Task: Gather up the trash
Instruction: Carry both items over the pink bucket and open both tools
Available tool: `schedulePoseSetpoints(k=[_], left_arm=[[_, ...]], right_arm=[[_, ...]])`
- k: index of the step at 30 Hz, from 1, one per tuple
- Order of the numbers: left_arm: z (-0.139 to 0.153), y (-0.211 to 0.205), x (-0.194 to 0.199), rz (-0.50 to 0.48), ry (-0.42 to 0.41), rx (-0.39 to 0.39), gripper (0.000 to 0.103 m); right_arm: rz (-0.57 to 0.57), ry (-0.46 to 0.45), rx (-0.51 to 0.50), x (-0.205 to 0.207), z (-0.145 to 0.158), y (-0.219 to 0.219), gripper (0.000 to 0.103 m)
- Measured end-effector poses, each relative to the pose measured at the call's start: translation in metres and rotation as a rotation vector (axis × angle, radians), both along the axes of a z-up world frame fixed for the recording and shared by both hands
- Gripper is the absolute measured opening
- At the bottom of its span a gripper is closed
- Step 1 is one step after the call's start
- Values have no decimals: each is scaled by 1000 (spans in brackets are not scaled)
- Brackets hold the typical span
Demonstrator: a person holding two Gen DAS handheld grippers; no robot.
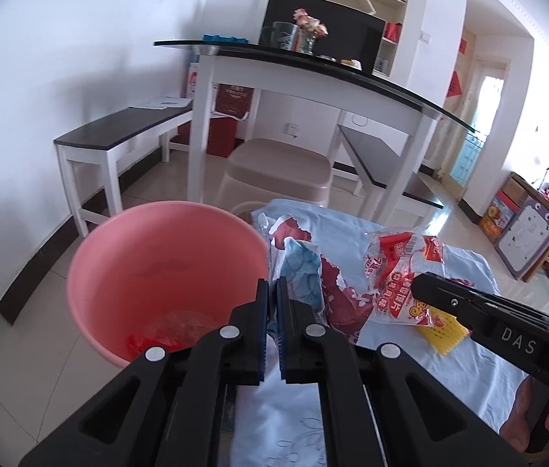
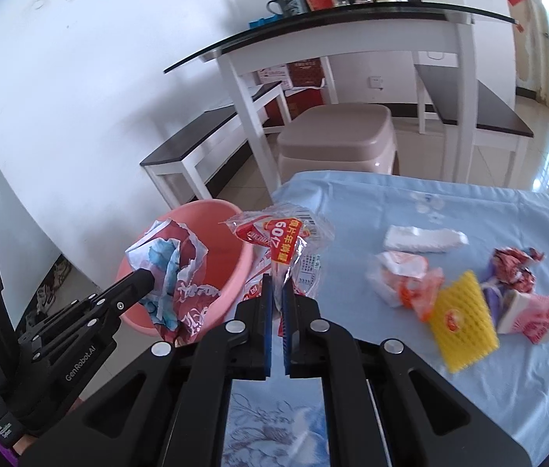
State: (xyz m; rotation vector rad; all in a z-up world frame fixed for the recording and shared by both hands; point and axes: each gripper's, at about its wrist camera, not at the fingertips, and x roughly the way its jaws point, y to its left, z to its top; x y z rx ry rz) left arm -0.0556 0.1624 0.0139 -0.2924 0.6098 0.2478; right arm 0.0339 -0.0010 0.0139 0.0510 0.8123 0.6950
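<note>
At far left, bin: a round pink plastic basin (image 1: pixel 165 268) stands on the tiled floor beside the table edge, holding crumpled red-and-clear wrapping (image 1: pixel 173 327).
Left gripper (image 1: pixel 272 292): clenched on a torn red, white and blue paper wrapper (image 1: pixel 313 276), held near the basin's rim.
Right gripper (image 2: pixel 277 295): clamped on a clear plastic snack bag with red print (image 2: pixel 286 241), lifted beside the basin.
Table: a pale blue cloth (image 2: pixel 391 202) covers it.
Remaining trash, at right: a white tissue wad (image 2: pixel 422 239), an orange-and-white wrapper (image 2: pixel 402 278), a yellow foam net sleeve (image 2: pixel 463 319), a crumpled red foil (image 2: pixel 513 262) and a pink-and-white packet (image 2: pixel 535 311) lie close together.
</note>
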Motion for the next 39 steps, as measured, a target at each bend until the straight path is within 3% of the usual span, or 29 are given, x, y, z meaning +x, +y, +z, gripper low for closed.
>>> schedulePoseSetpoints(k=[7, 16, 34, 39], left_arm=[[-1, 29, -12, 69, -12, 32, 4], [-9, 76, -25, 157, 3, 6, 4], [-43, 104, -17, 218, 82, -23, 4], [-48, 106, -15, 219, 97, -30, 6]], right_arm=[[60, 16, 16, 6, 0, 29, 5], [162, -9, 5, 5, 0, 79, 5], [254, 6, -75, 0, -31, 129, 5], [263, 29, -56, 4, -36, 130, 14]])
